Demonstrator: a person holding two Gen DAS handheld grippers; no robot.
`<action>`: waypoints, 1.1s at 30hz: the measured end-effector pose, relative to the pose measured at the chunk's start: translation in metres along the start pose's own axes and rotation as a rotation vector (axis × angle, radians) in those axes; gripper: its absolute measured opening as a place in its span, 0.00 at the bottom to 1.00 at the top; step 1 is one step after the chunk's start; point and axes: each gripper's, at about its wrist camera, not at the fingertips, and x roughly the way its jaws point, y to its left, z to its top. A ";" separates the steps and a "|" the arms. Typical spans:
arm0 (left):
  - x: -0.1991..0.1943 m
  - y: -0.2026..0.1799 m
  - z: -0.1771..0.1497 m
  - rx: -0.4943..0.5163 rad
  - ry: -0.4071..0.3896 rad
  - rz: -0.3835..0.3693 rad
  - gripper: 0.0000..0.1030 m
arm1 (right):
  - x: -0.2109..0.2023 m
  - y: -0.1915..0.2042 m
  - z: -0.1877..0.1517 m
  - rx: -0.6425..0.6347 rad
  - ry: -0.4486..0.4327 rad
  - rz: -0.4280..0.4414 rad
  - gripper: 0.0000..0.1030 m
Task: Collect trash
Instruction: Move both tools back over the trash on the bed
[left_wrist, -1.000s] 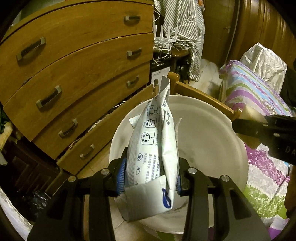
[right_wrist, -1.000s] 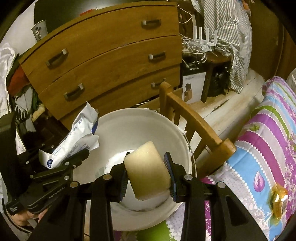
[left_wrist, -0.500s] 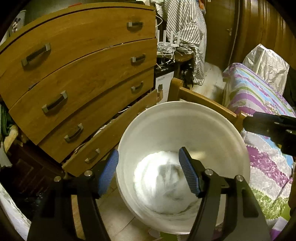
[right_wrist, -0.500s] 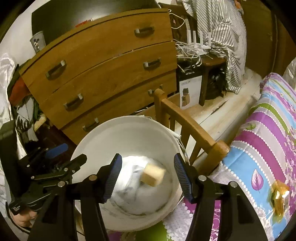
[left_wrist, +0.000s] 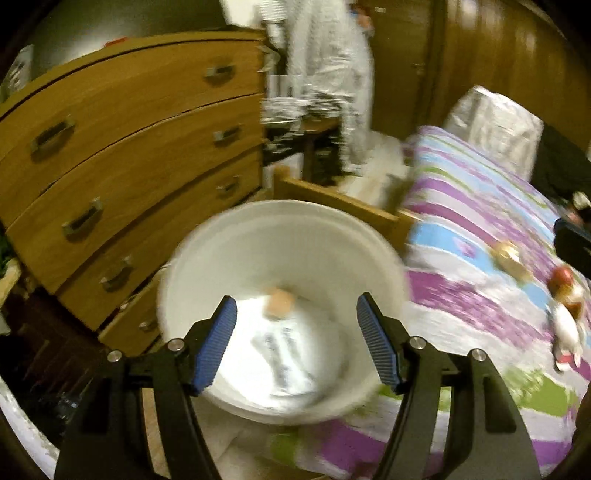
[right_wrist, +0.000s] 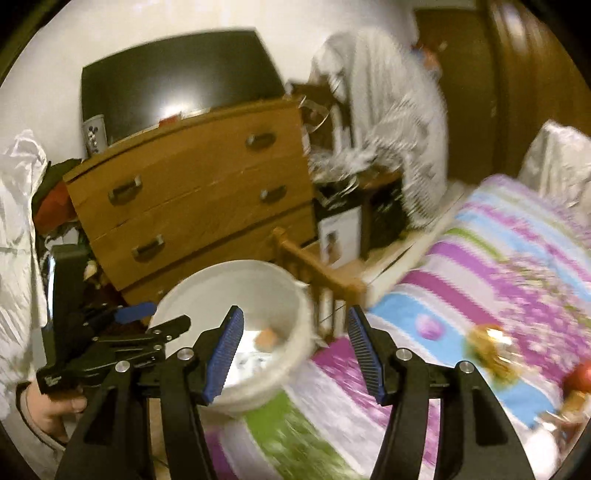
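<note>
White packet (left_wrist: 284, 354) now inside bucket (left_wrist: 229, 236)

— Between the jaws: round white plastic bucket (left_wrist: 288, 236), tan sponge block (left_wrist: 279, 301) inside, over white printed wrapper (left_wrist: 284, 354).

— Right of them: quilted bedspread (right_wrist: 491, 258), striped purple, blue, green. Blue ribbed pads (right_wrist: 225, 354).

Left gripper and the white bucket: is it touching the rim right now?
Cannot tell. In the left wrist view the open left gripper frames the white bucket with nothing between its pads; blur hides any gap. In the right wrist view its tip overlaps the rim.
</note>
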 end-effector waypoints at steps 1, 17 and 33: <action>-0.001 -0.011 -0.003 0.019 0.000 -0.019 0.63 | -0.018 -0.009 -0.011 -0.001 -0.018 -0.027 0.60; 0.004 -0.266 -0.083 0.391 0.130 -0.401 0.63 | -0.212 -0.207 -0.221 0.363 0.023 -0.367 0.62; 0.050 -0.399 -0.104 0.495 0.168 -0.360 0.74 | -0.212 -0.326 -0.261 0.468 0.102 -0.423 0.62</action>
